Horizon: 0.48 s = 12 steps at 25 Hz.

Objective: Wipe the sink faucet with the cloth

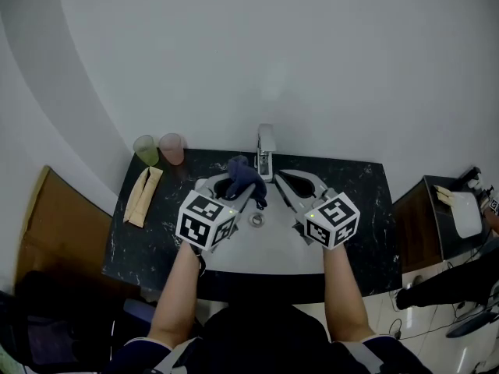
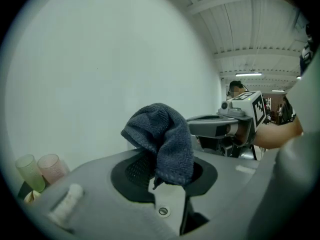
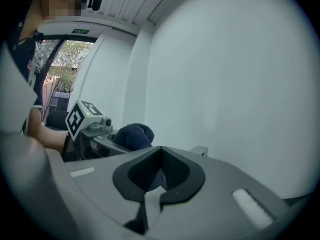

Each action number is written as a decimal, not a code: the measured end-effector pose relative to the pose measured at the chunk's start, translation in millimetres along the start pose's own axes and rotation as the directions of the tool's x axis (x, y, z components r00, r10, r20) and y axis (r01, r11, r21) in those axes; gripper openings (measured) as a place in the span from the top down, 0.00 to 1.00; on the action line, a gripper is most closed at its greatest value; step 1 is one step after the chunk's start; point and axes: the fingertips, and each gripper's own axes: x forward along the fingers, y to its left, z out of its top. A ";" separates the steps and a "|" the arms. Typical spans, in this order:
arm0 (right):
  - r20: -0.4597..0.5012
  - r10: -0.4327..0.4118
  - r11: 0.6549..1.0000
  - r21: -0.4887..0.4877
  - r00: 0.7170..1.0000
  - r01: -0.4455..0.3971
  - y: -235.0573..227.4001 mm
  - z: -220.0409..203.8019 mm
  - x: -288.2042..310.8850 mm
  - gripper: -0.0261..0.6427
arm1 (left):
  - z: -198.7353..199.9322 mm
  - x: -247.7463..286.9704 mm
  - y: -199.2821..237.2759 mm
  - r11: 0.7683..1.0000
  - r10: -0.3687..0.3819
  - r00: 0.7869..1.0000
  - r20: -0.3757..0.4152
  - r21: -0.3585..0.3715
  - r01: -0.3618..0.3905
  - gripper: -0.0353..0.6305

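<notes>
On the far left of the dark marbled counter [image 1: 148, 248], a green cup [image 1: 146, 149] and a pink cup [image 1: 171, 148] are standing side by side against the white wall. A folded beige cloth [image 1: 143, 195] is lying just in front of them.

Next, the left gripper [image 1: 228, 189] is hovering over the white sink basin [image 1: 269, 244]. Its jaws are pinching a dark blue cloth [image 1: 244, 179]. In the left gripper view the cloth [image 2: 162, 139] is bunching up above the pads and drooping over them toward the gripper's body [image 2: 165, 176]. The two cups [image 2: 40, 169] are showing low at that view's left edge.

The cloth is hanging just left of the chrome faucet [image 1: 266, 150], which is standing at the back middle of the sink. Whether the two are touching cannot be told.

To the right, the right gripper [image 1: 284, 179] is being held over the basin, just in front of and right of the faucet. Its jaws are pressing together with nothing between them, as the right gripper view [image 3: 159, 169] shows. That view is also catching the left gripper and its cloth [image 3: 132, 135] beyond the jaws.

At the far right, a dark side cabinet [image 1: 421, 224] is standing apart from the counter.
</notes>
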 end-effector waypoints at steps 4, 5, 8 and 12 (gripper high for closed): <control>0.053 -0.017 0.999 0.033 0.998 0.015 2.1 12.6 -9.8 0.96 | 13.8 -13.2 -1.5 0.999 0.020 0.998 0.057 -0.027 -0.019 0.79; 0.058 -0.020 0.999 0.032 0.998 0.018 3.0 14.3 -10.9 0.96 | 15.5 -15.5 -2.9 0.999 0.021 0.998 0.064 -0.033 -0.019 0.79; 0.057 -0.031 0.999 0.031 0.998 0.029 5.1 17.2 -11.9 0.96 | 16.4 -20.7 -6.2 0.999 0.034 0.997 0.067 -0.038 -0.032 0.79; 0.055 -0.050 0.998 0.040 0.997 0.048 3.0 20.8 -12.7 0.96 | 15.3 -22.8 -5.4 0.998 0.057 0.997 0.061 -0.043 -0.054 0.79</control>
